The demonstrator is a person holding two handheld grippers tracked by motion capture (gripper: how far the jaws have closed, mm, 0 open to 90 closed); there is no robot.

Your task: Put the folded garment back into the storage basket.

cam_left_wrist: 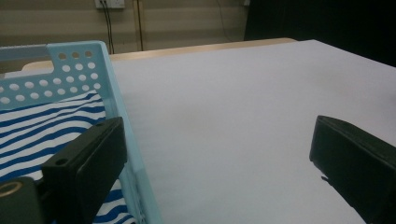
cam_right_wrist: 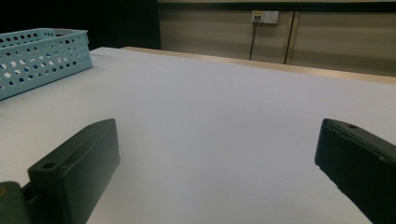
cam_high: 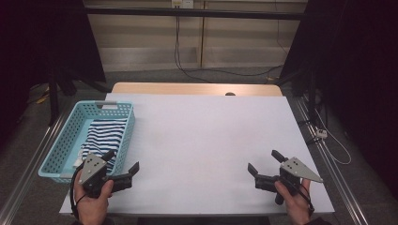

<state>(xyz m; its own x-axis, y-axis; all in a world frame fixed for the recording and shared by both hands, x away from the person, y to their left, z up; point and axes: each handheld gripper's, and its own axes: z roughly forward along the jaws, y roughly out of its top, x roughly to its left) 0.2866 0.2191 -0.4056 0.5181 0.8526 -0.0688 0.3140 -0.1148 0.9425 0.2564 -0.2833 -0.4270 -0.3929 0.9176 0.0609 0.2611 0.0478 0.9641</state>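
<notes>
A light blue perforated basket (cam_high: 66, 135) stands at the table's left side, and a blue-and-white striped cloth (cam_high: 102, 136) lies folded inside it. My left gripper (cam_high: 123, 160) is open at the basket's near right corner, one jaw above the basket's rim and the other over the table. In the left gripper view the basket wall (cam_left_wrist: 117, 109) and the striped cloth (cam_left_wrist: 44, 126) lie just beyond my left gripper (cam_left_wrist: 217, 154). My right gripper (cam_high: 262, 160) is open over the table's near right part, holding nothing. The right gripper view shows my right gripper (cam_right_wrist: 217, 154) with the basket (cam_right_wrist: 42, 53) far off.
A white sheet covers the table (cam_high: 206, 131), and a strip of wood (cam_high: 197, 88) shows along the far edge. Black cables (cam_high: 220, 71) run over the floor behind it. Dark stands and curtains flank both sides. A cable with a white plug (cam_high: 322, 133) lies on the floor at the right.
</notes>
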